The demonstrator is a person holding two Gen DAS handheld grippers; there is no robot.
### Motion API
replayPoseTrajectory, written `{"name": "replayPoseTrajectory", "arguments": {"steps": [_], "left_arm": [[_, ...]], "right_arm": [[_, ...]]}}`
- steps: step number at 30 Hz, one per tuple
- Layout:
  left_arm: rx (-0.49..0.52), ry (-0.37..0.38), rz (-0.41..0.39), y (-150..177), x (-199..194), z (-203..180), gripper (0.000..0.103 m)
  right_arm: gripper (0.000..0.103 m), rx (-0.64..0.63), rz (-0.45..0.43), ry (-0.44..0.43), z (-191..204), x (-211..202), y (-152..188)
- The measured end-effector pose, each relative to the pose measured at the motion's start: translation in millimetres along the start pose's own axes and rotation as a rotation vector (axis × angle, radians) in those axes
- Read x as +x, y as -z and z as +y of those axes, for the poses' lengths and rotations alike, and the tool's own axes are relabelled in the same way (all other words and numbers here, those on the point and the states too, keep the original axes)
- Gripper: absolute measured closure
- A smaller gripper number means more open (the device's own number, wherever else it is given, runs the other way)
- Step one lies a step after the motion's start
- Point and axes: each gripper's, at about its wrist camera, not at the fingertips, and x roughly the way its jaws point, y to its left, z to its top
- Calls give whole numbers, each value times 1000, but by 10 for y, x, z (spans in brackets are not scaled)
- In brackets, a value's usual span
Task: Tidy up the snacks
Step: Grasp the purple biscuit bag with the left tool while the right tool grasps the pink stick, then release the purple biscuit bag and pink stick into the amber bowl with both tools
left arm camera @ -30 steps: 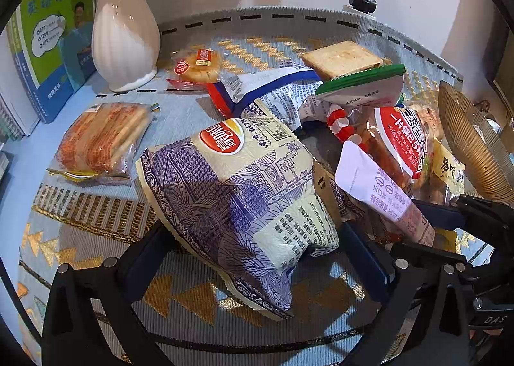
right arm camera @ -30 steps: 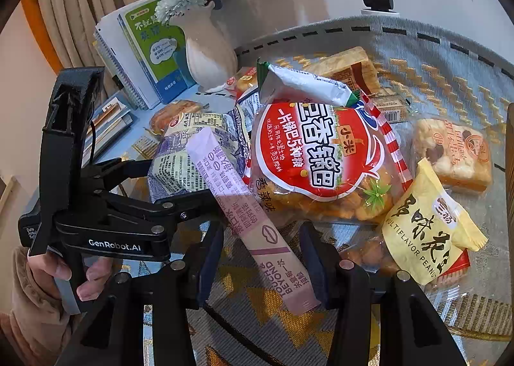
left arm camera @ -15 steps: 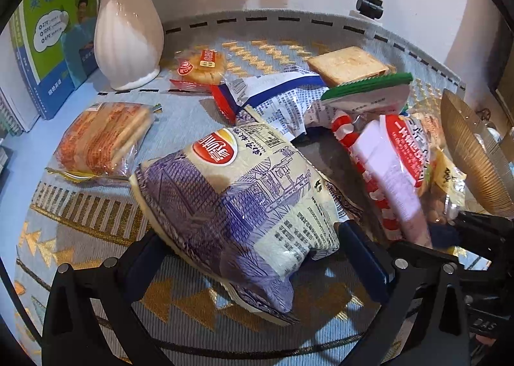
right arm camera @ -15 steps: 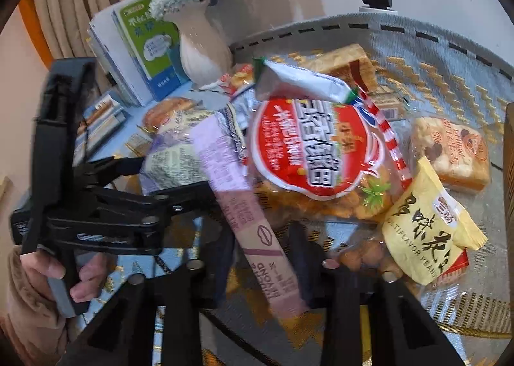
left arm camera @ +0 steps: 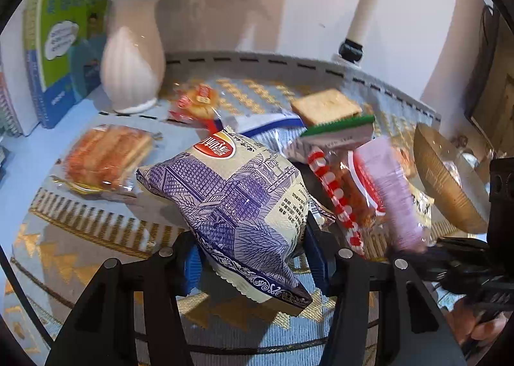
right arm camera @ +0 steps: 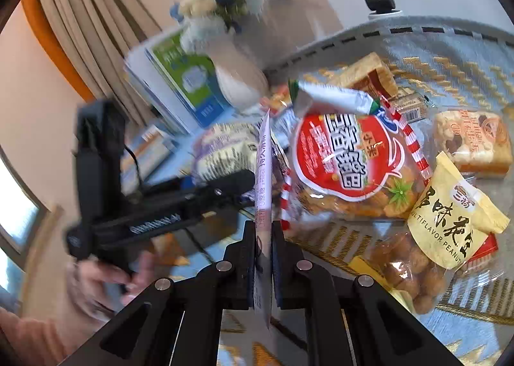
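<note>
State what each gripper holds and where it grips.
Left gripper pinches the purple chip bag near its lower end. Right gripper clamps the pink sachet at its lower part.

A yellow peanut packet on the counter reads "MULTIFLAVOR PEANUT" beneath large Chinese characters; the red-labelled snack bag beside it carries big white Chinese lettering, too blurred elsewhere to read.

On the counter, the chip bag lies in front, the vase behind it to the left, the toast pack left, and the bowl far right.
</note>
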Motion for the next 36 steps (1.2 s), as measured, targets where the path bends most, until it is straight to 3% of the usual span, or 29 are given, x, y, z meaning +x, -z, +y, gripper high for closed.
{"name": "replayPoseTrajectory", "arguments": {"steps": [3,9,19,27,36], "left_arm": [[-36,-4,-55,6,-102,52,52],[-49,-12,-137,14,-254,95,52],[-1,-15,-169,-240,-503,-322,52],[20,122,-171,-683,-373,-1102,52],[105,300,-102,-734,190,-2129,50]], "right_arm": [[95,35,-50,-67,-21,-156,-48],[95,86,-107,-86,-68,-398,-94],[95,219,-179,-80,-368,-946,-322],[95,358,-283,51,-851,-1620,-371],[94,546,-388,303,-1439,-2336,-129]]}}
